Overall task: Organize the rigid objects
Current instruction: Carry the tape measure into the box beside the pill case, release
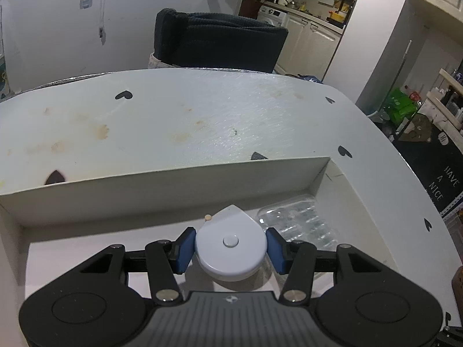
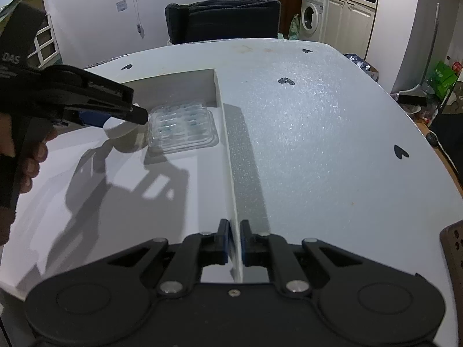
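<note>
Left wrist: mat (image 1: 442, 185) reads "HAVE A NICE" (rest hidden).

Left hand-held gripper (image 1: 230, 245) clamped, angled down; right hand-held gripper (image 2: 235, 241) pinched.

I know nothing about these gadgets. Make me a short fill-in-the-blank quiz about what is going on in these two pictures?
1. The left gripper has its blue fingers closed on a pale, teardrop-shaped ____.
2. The right gripper is clamped on the thin side ____ of the white box.
3. The clear plastic blister pack lies ____ the box.
4. Small black ____ shapes dot the tabletop.

Missing words: tape measure; wall; inside; heart
</note>
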`<act>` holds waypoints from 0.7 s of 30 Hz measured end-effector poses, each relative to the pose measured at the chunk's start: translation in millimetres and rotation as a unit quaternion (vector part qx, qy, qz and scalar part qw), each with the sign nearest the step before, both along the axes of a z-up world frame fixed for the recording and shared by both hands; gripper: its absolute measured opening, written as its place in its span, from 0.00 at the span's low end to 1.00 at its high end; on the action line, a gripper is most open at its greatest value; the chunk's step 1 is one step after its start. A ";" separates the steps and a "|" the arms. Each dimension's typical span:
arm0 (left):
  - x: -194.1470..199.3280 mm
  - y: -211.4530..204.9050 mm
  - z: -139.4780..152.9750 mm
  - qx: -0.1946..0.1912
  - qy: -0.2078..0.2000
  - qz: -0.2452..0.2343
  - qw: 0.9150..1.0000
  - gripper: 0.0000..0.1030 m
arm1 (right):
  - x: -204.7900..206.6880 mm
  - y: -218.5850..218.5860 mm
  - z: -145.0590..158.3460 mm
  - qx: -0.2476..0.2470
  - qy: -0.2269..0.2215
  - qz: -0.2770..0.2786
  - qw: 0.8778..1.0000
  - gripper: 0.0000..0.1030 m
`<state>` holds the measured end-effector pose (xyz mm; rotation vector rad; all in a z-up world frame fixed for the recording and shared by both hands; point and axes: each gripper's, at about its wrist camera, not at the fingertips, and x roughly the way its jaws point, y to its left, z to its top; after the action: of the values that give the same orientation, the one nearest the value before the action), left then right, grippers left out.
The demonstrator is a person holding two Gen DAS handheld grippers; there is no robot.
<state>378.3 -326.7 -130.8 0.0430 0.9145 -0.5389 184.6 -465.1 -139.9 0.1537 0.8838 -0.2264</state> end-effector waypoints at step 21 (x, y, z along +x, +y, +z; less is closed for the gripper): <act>-33.6 15.7 11.3 -0.001 0.003 -0.018 1.000 0.91 | 1.4 -1.2 0.9 0.012 0.004 -0.004 1.000 0.07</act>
<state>344.7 -311.0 -119.5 0.0559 0.9210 -0.5726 186.0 -466.3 -139.1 0.1782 0.8936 -0.2241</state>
